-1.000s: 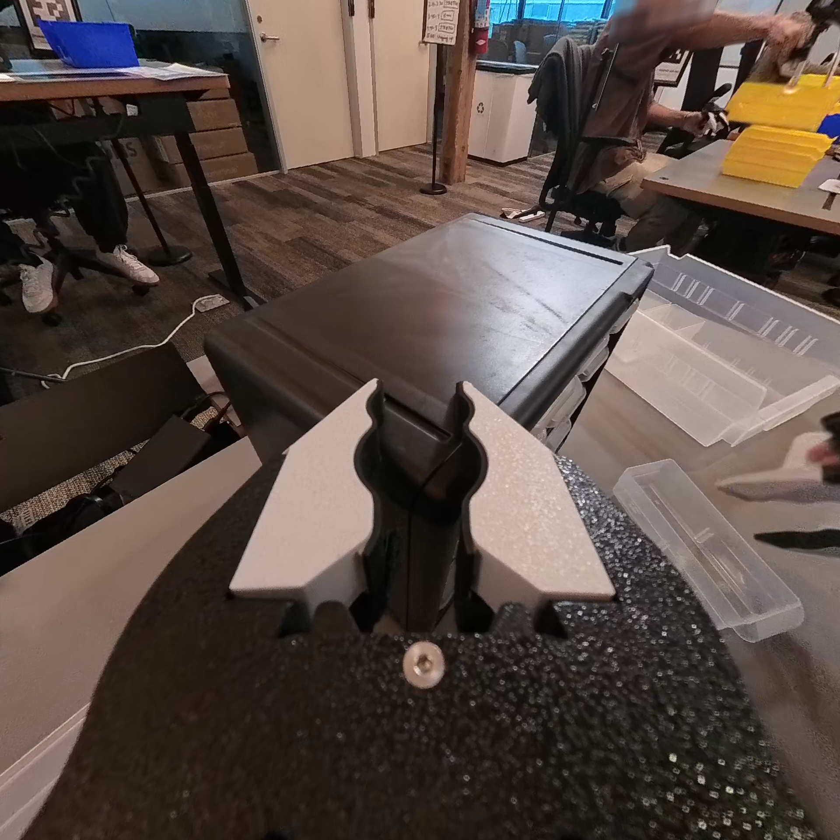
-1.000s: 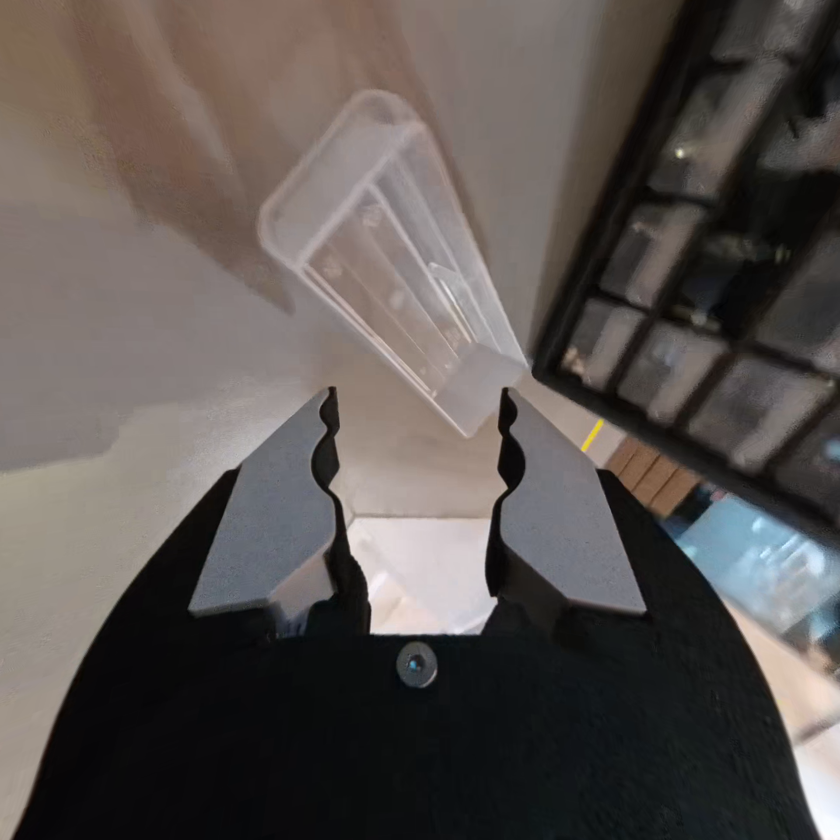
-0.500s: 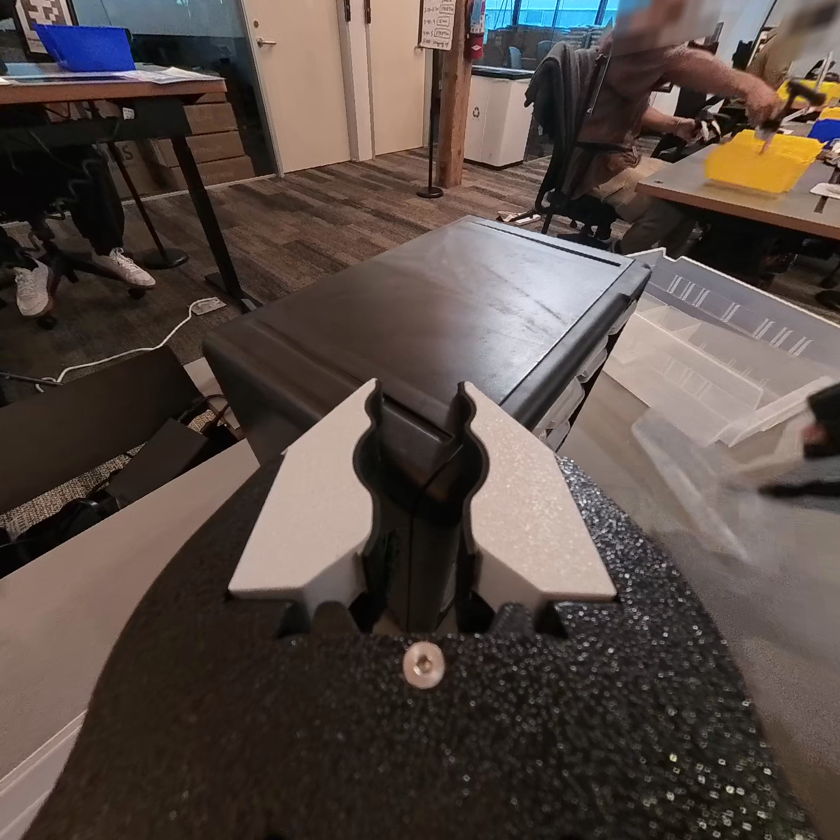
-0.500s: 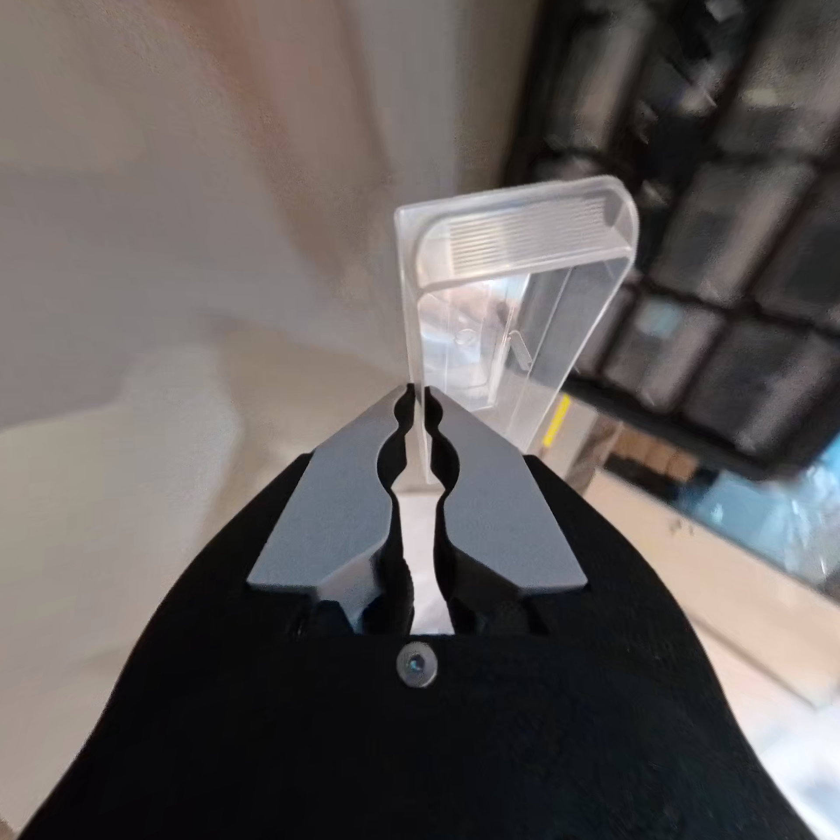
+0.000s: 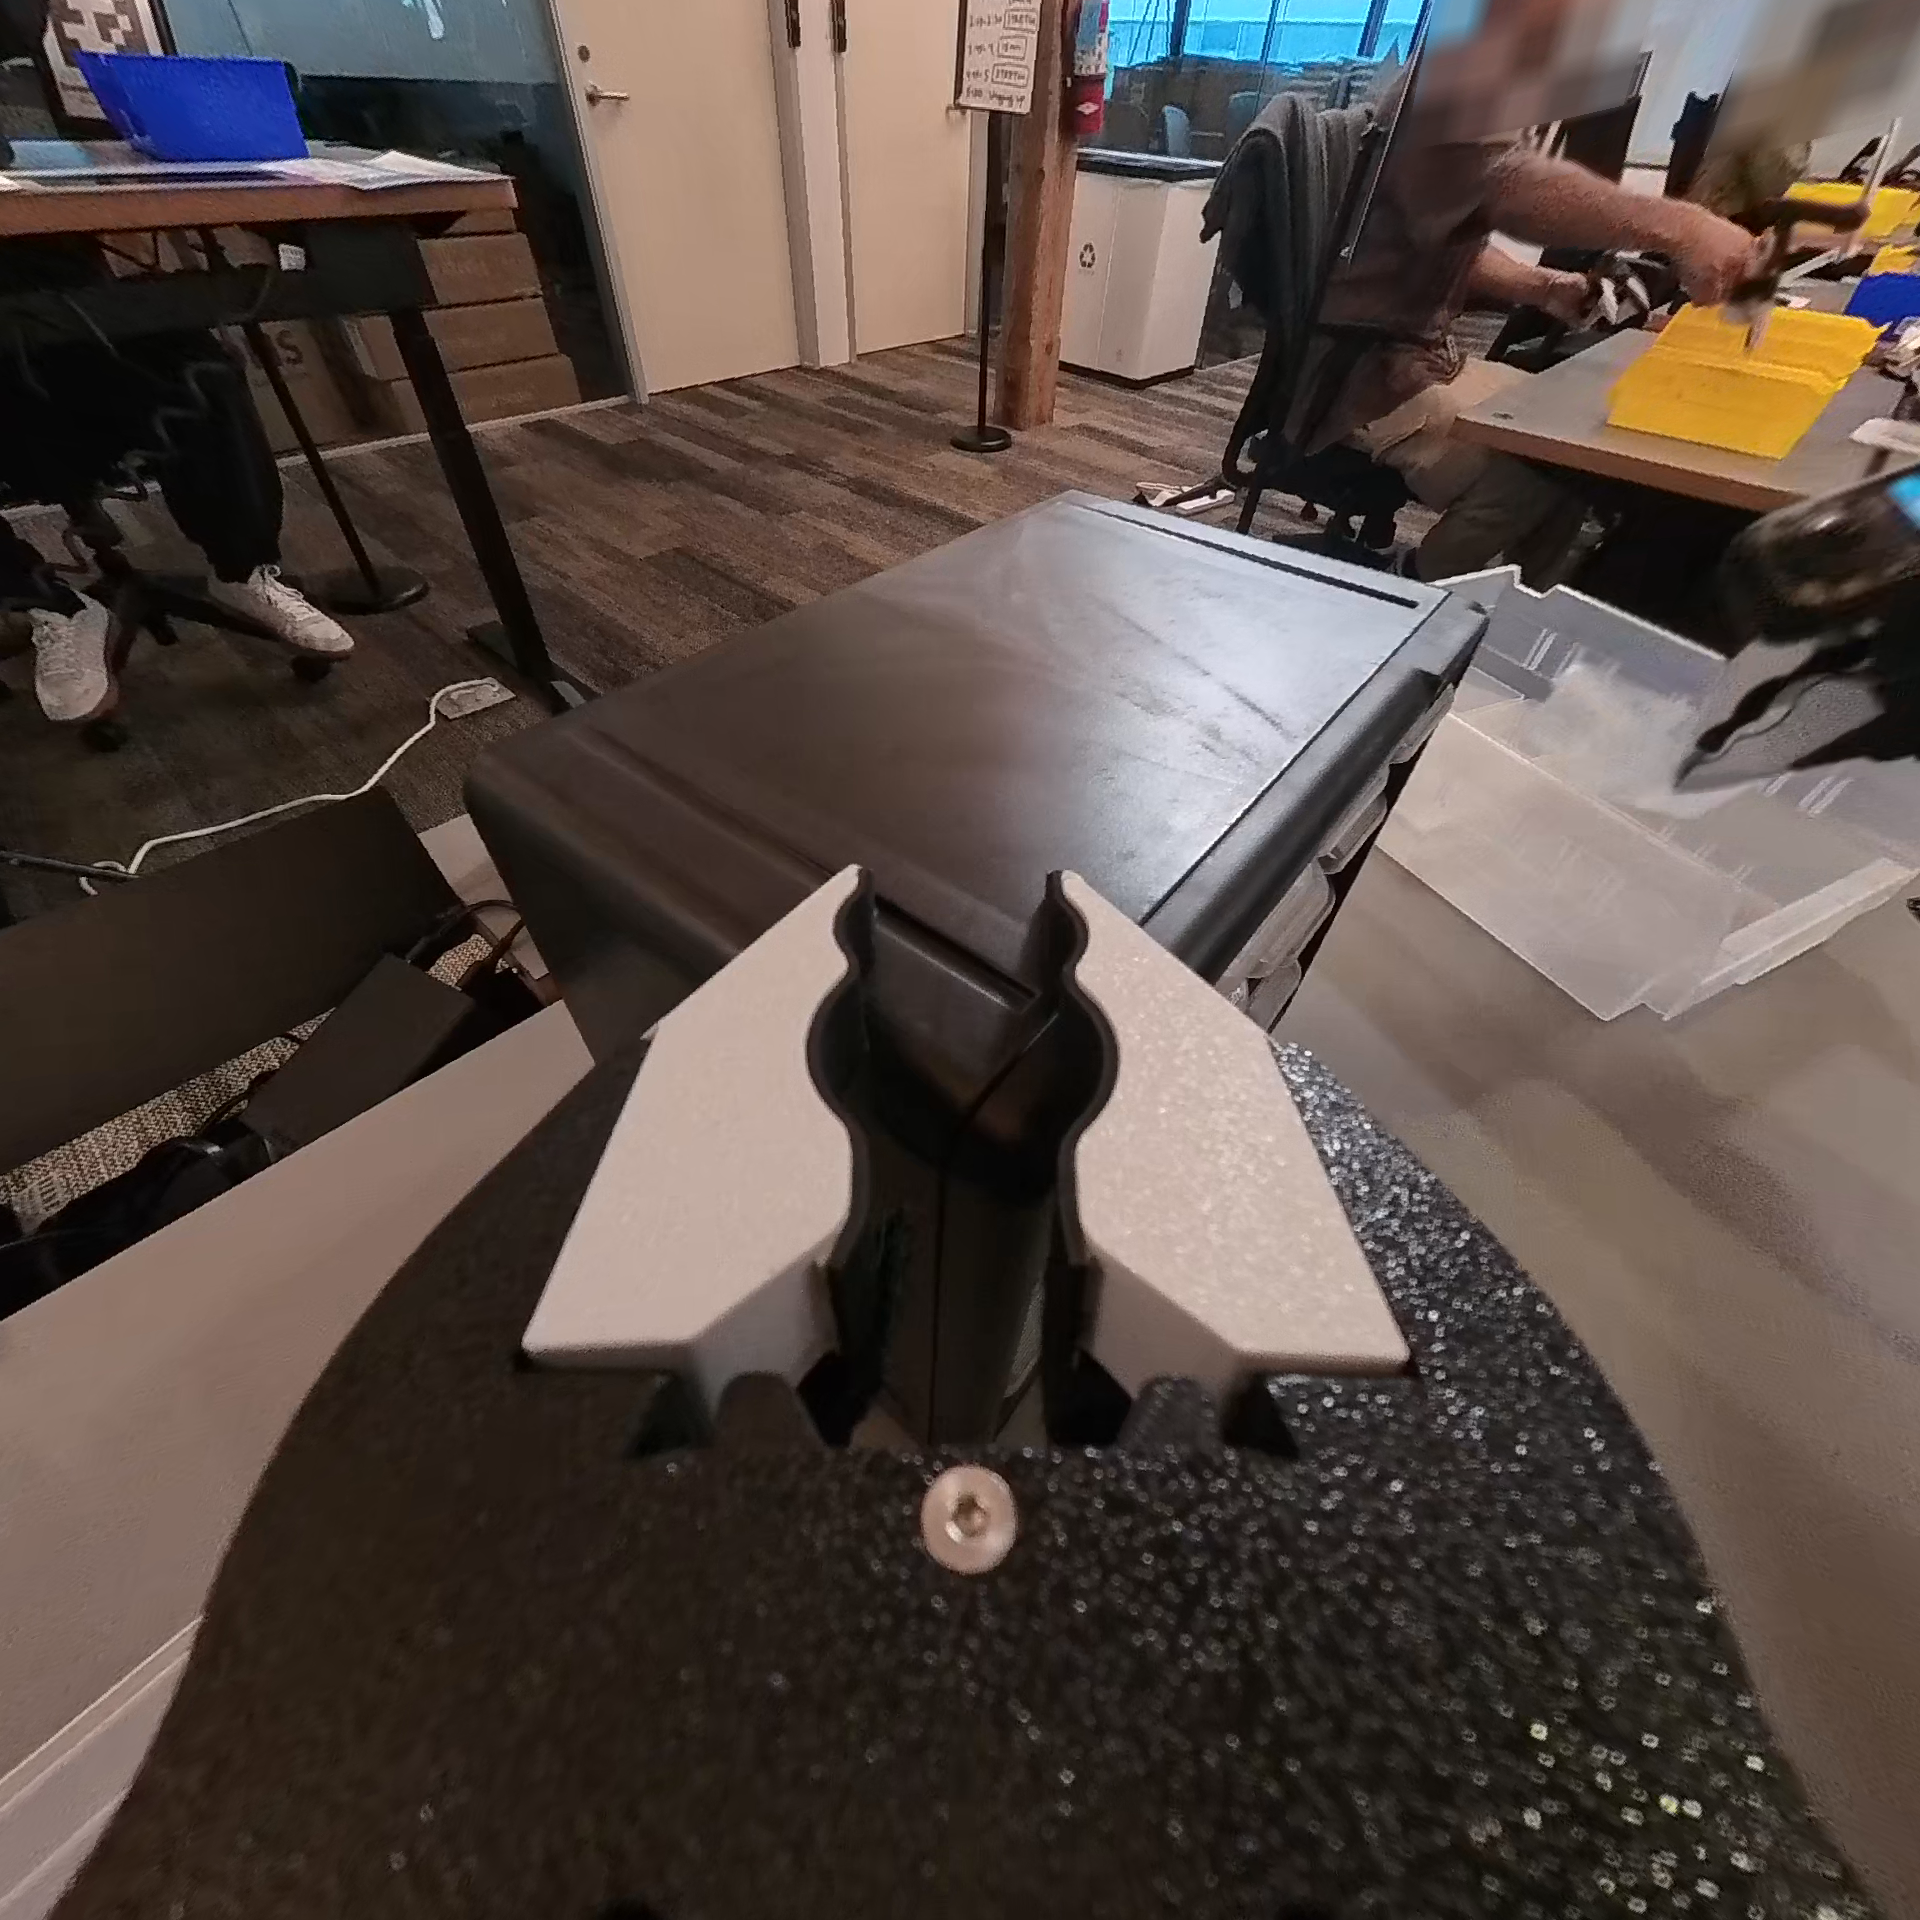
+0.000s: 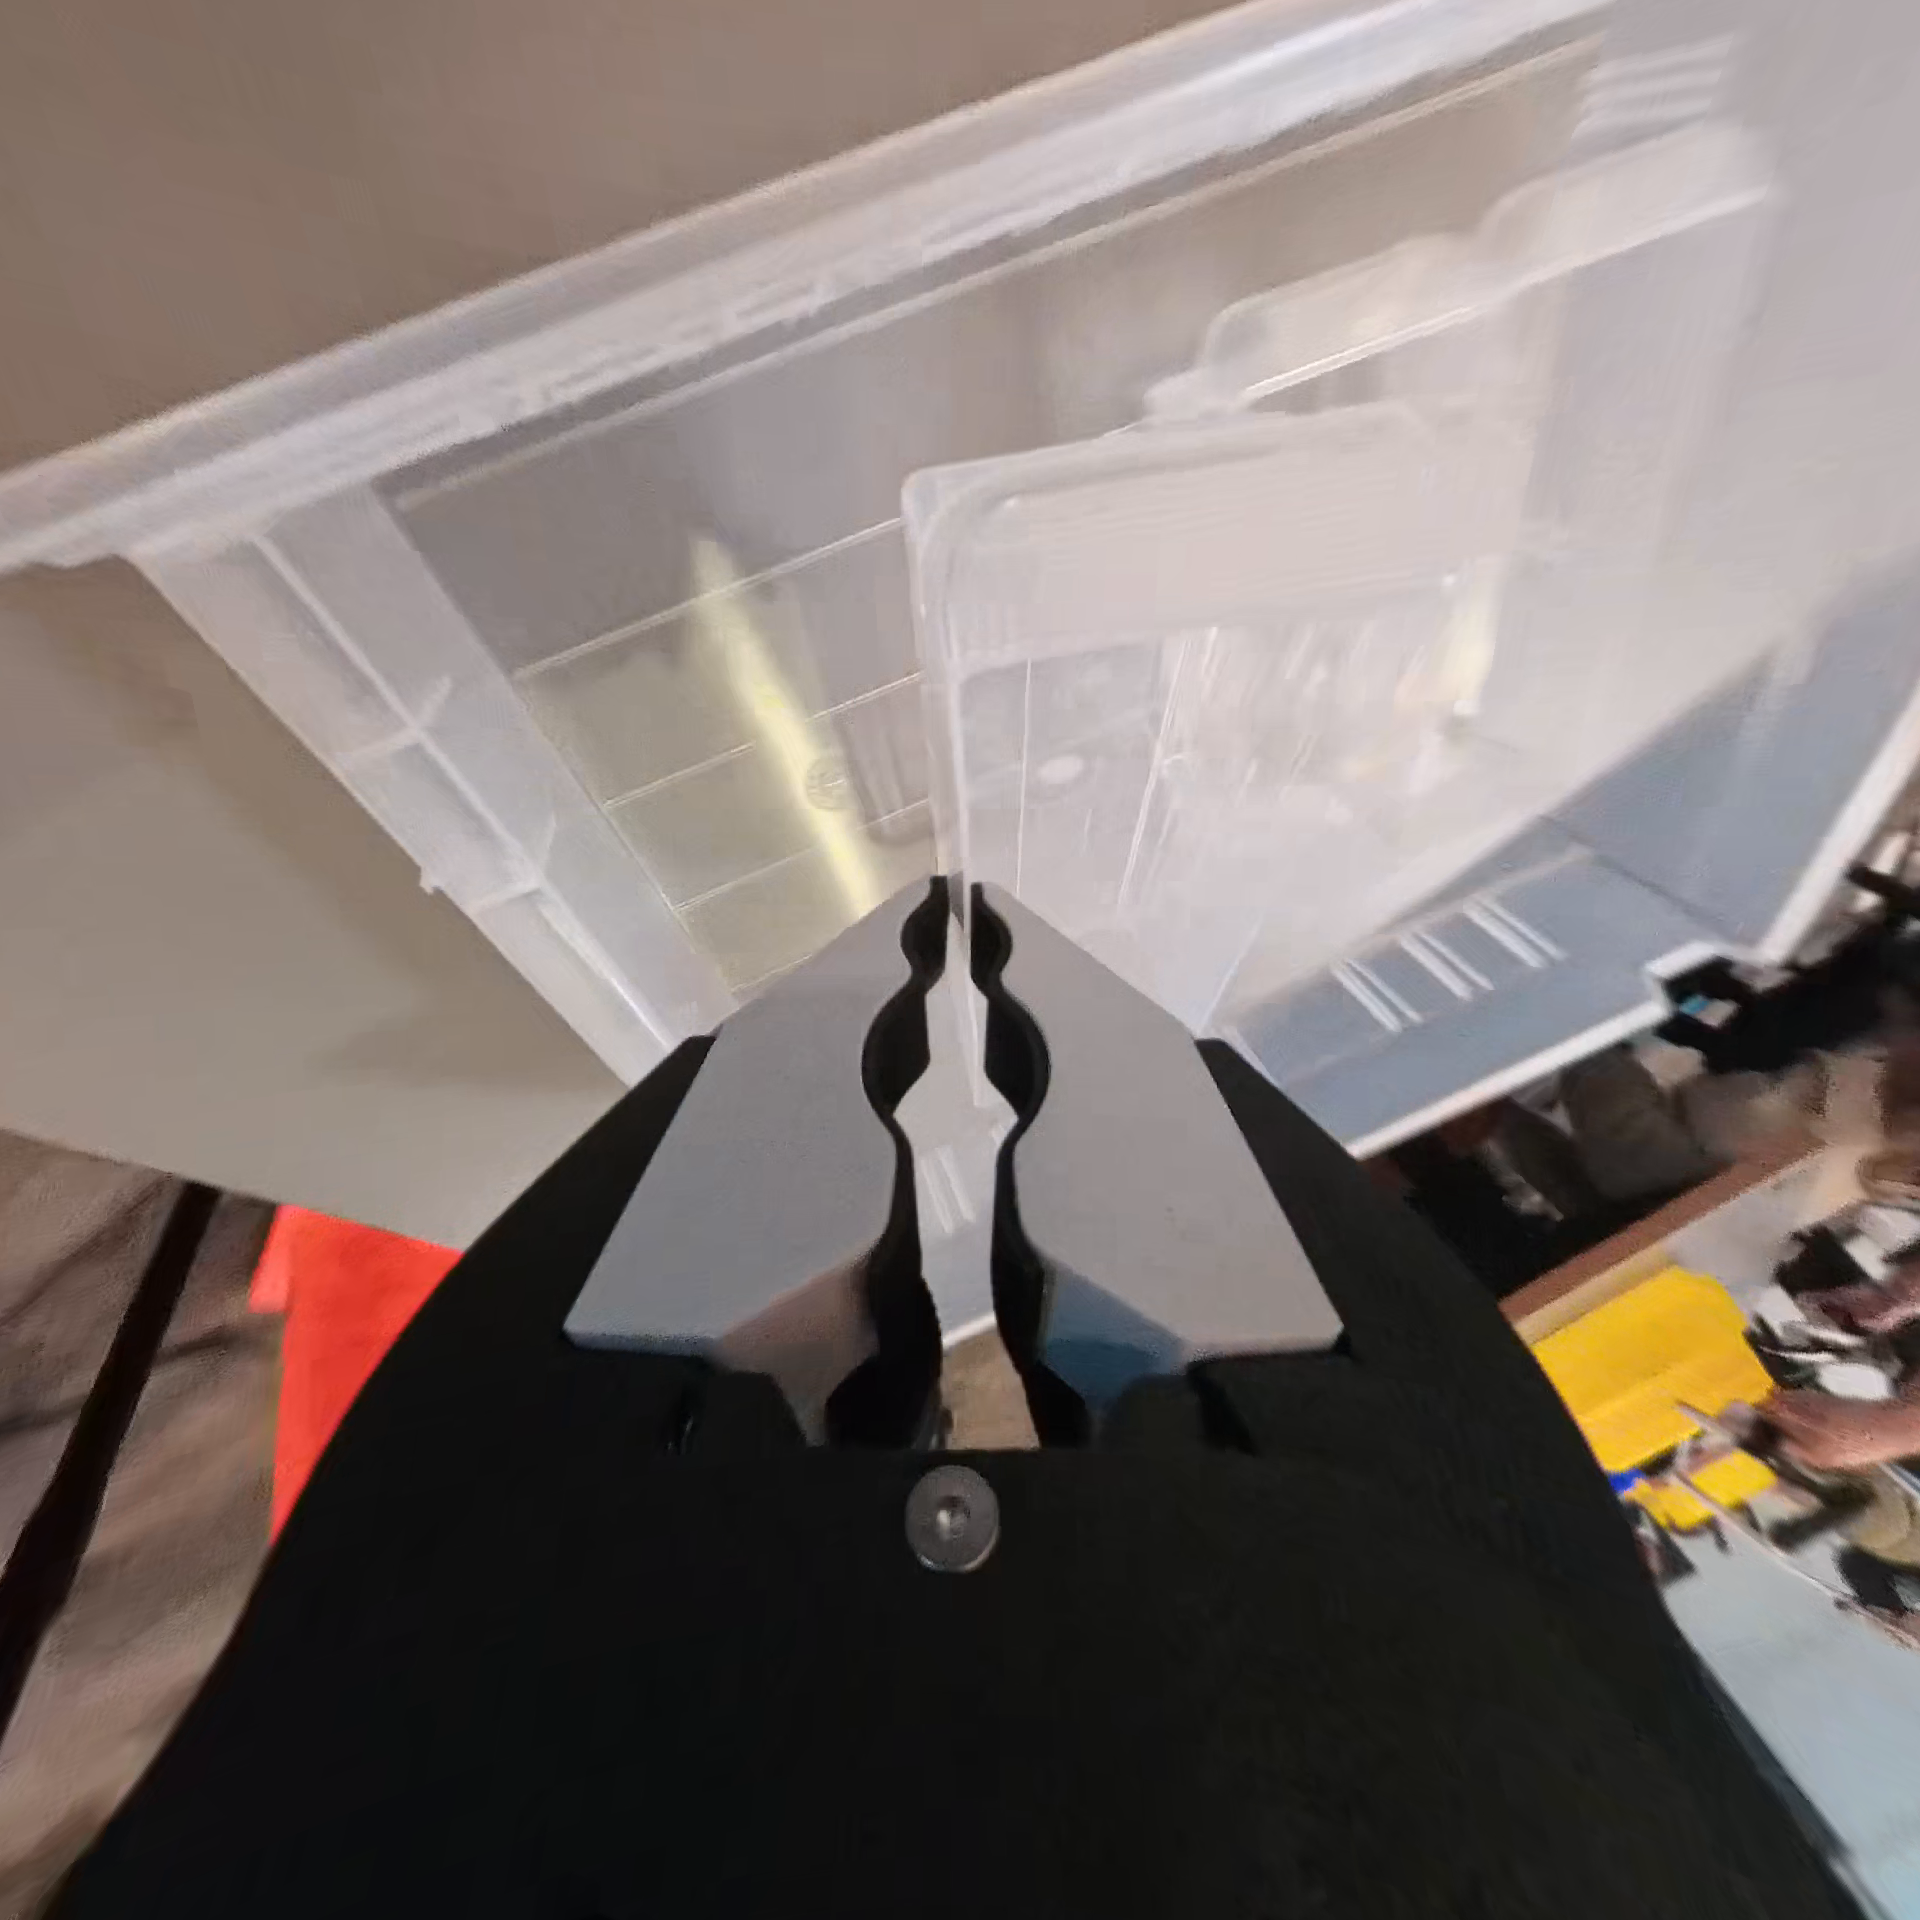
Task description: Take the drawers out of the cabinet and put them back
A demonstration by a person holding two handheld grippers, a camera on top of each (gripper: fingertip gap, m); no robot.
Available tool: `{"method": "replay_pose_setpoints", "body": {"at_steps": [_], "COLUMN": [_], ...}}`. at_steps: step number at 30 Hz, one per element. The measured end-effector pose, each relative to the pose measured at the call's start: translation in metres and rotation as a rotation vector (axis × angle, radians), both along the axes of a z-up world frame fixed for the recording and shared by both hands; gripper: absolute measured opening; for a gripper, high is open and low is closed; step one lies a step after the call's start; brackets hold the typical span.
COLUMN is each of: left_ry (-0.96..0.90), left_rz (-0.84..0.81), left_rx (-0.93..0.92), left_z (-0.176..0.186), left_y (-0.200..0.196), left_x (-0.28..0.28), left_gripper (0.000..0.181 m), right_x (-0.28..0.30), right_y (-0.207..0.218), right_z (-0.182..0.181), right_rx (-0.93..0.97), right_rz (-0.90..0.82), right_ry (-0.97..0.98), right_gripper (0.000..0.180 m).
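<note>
Far left in the left wrist view: blue bin (image 5: 192, 104) on a wooden desk (image 5: 249, 197). Centre: left gripper (image 5: 956, 904) clamped narrowly around the near corner edge of the black drawer cabinet (image 5: 987, 727), which stands on the grey table (image 5: 1610, 1195). Just right of the cabinet: clear plastic tote (image 5: 1621, 883) lying on the table. Farther right: right gripper (image 5: 1808, 717), blurred, above the tote. Beyond it: yellow bin (image 5: 1735, 384) on another table.

In the right wrist view: right gripper (image 6: 958, 914) pinched nearly closed on the thin wall of a small clear drawer (image 6: 1195, 707), held over, possibly partly inside, the clear plastic tote (image 6: 623, 343).
</note>
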State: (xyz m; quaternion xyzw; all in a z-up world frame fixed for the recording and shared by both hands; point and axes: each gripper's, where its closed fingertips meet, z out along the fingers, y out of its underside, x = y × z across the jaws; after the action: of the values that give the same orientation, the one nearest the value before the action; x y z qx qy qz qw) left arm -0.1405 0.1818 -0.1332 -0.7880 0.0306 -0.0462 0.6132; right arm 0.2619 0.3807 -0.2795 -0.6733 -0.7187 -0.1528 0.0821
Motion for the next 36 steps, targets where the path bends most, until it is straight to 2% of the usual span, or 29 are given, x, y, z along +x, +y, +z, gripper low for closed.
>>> {"method": "replay_pose_setpoints", "body": {"at_steps": [5, 11, 15, 16, 17, 20, 23, 25, 27, 30, 34, 36], "left_ry": [0.000, 0.003, 0.002, 0.003, 0.003, 0.002, 0.000, -0.001, -0.003, 0.000, 0.000, 0.000], "left_rz": [0.001, 0.003, 0.003, 0.002, 0.002, 0.001, -0.001, -0.002, -0.003, 0.000, 0.001, 0.001], "left_rx": [-0.001, -0.002, -0.002, -0.002, -0.002, -0.001, 0.001, 0.002, 0.002, 0.001, 0.001, 0.000], "left_z": [0.000, 0.000, 0.000, 0.000, 0.000, 0.000, 0.000, 0.000, 0.000, 0.000, 0.000, 0.000], "left_y": [0.000, 0.000, 0.000, 0.000, 0.000, 0.000, 0.000, 0.000, 0.001, 0.001, 0.001, 0.001], "left_x": [0.000, 0.000, 0.000, 0.000, 0.000, 0.000, 0.000, 0.000, 0.000, 0.000, 0.000, 0.000], "left_gripper": [0.030, 0.031, 0.030, 0.030, 0.030, 0.030, 0.031, 0.031, 0.031, 0.031, 0.031, 0.031], "right_x": [0.006, 0.001, -0.003, -0.004, -0.004, -0.005, -0.011, -0.031, -0.066, -0.129, -0.206, -0.226], "right_y": [0.002, 0.022, 0.028, 0.029, 0.029, 0.032, 0.036, 0.022, -0.004, -0.053, -0.117, -0.125], "right_z": [-0.045, -0.055, -0.055, -0.054, -0.052, -0.028, 0.024, 0.059, 0.082, 0.090, 0.059, 0.037], "right_rx": [-0.129, -0.109, -0.087, -0.074, -0.064, 0.005, 0.191, 0.289, 0.342, 0.426, 0.540, 0.618], "right_rz": [0.043, 0.063, 0.065, 0.060, 0.047, -0.006, -0.064, -0.052, 0.024, 0.246, 0.601, 0.708], "right_ry": [-0.181, -0.285, -0.281, -0.268, -0.254, -0.173, -0.045, 0.091, 0.229, 0.360, 0.468, 0.457], "right_gripper": [0.002, 0.002, 0.011, 0.025, 0.033, 0.039, 0.040, 0.041, 0.042, 0.042, 0.036, 0.033]}}
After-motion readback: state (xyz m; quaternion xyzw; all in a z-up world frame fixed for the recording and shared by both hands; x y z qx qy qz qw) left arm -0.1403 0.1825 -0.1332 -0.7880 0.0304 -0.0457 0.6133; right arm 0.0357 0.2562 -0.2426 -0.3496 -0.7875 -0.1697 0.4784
